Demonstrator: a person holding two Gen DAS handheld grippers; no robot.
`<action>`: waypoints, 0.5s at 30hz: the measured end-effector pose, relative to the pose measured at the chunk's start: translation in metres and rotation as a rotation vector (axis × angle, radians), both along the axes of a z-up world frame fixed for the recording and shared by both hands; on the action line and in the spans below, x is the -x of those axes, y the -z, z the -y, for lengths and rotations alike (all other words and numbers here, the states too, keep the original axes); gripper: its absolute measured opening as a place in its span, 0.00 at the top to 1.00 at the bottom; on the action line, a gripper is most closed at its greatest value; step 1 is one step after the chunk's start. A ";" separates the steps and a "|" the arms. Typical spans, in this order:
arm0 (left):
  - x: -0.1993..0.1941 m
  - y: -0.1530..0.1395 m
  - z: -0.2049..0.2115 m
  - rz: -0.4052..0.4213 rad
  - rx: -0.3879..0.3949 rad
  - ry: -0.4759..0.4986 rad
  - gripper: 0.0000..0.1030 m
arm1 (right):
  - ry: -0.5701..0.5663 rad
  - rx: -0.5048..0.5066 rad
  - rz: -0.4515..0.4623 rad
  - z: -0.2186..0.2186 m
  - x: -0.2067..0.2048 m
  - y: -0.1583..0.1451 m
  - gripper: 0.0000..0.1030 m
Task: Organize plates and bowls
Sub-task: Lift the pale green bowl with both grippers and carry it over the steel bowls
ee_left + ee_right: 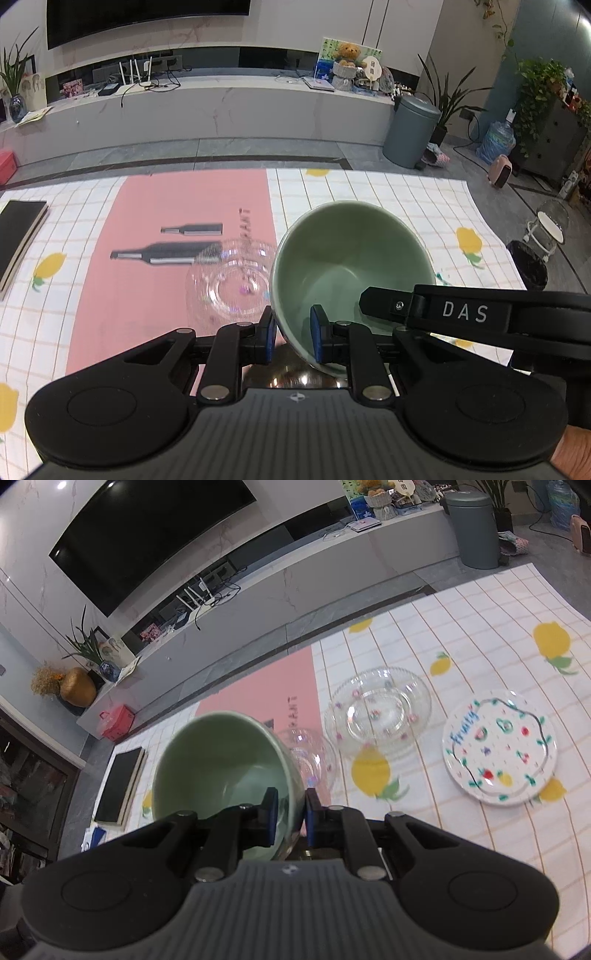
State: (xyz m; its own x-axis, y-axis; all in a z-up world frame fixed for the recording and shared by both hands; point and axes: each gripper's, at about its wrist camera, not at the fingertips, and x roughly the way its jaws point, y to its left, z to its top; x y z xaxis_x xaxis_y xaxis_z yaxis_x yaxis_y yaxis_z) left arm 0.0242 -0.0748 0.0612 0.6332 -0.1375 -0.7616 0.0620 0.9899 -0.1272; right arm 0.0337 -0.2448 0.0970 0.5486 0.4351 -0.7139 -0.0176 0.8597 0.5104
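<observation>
A pale green bowl [347,266] is tilted and held above the table by both grippers. My left gripper [293,334] is shut on its left rim. My right gripper [288,814] is shut on its right rim, and the bowl also shows in the right wrist view [218,764]. The right gripper's arm [461,312] shows at the bowl's right side. A small clear glass bowl [231,282] sits on the table just left of the green bowl. A larger clear glass bowl [378,710] and a white painted plate [500,747] lie further right.
The table has a checked lemon-print cloth [461,602] and a pink mat [155,266]. A black book [20,240] lies at the far left. A shiny metal object [295,378] sits under the left gripper. A grey bin [410,129] stands beyond the table.
</observation>
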 end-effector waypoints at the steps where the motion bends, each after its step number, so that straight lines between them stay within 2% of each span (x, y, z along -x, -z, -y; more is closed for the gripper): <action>1: 0.003 0.002 0.000 -0.004 -0.002 0.000 0.80 | -0.003 0.005 -0.002 0.000 0.004 0.001 0.87; 15: 0.035 0.022 0.002 -0.048 -0.015 0.005 0.80 | -0.050 0.065 -0.031 -0.010 0.031 0.015 0.86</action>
State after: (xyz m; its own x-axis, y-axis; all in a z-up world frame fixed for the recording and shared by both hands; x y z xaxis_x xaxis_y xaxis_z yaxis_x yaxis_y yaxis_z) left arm -0.0111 -0.0765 0.0392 0.5949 -0.1291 -0.7934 0.0614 0.9914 -0.1153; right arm 0.0031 -0.2347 0.0818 0.5051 0.4134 -0.7576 -0.0462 0.8895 0.4546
